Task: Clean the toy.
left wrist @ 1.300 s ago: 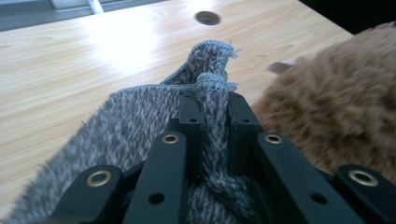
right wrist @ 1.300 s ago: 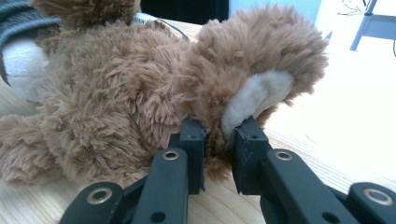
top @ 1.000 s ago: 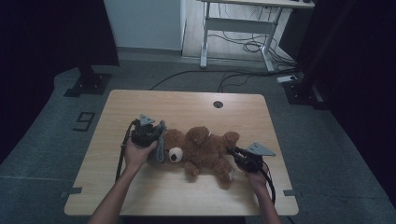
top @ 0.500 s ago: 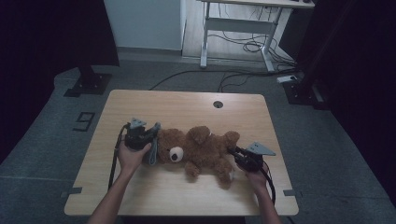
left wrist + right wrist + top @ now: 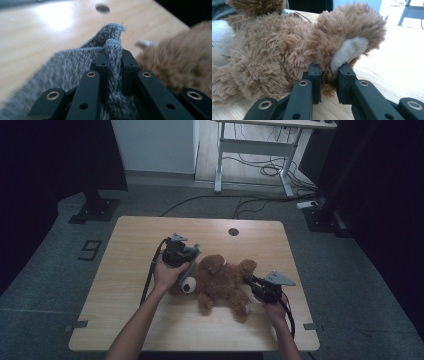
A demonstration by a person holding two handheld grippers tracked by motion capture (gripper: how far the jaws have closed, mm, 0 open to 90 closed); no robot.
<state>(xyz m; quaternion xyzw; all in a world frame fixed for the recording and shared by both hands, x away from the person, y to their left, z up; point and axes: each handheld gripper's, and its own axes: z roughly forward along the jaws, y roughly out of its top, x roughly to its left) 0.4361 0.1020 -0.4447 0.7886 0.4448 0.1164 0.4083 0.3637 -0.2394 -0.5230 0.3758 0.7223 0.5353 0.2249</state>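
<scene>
Fingers of the right gripper [image 5: 329,82] are clamped on the teddy bear's [image 5: 220,281] foot, pads either side of the pale sole [image 5: 348,51]; this grip sits nearest the person, at the right of the wooden table [image 5: 130,245]; bear lies on its back mid-table, head to the left, legs to the right. Judgement: this hold serves as the anchor, so it should stay low and fixed while the other end is worked; if it lifts, the whole bear will slide rather than let the garment travel.

Farther left, the left gripper [image 5: 113,62] is closed on a fold of grey knit fabric [image 5: 75,65], bunched hem standing up between the 2 pads; it sits at the bear's head, just above the white muzzle [image 5: 188,285]. Judgement: step in hand looks like working the knit piece over the head; pull along the body axis, keep the fabric taut, avoid snagging the ear; the bite covers a thin hem only, so a jerk could slip it out.

Far edge: cable hole [image 5: 233,231] in the table, well apart from the work.
</scene>
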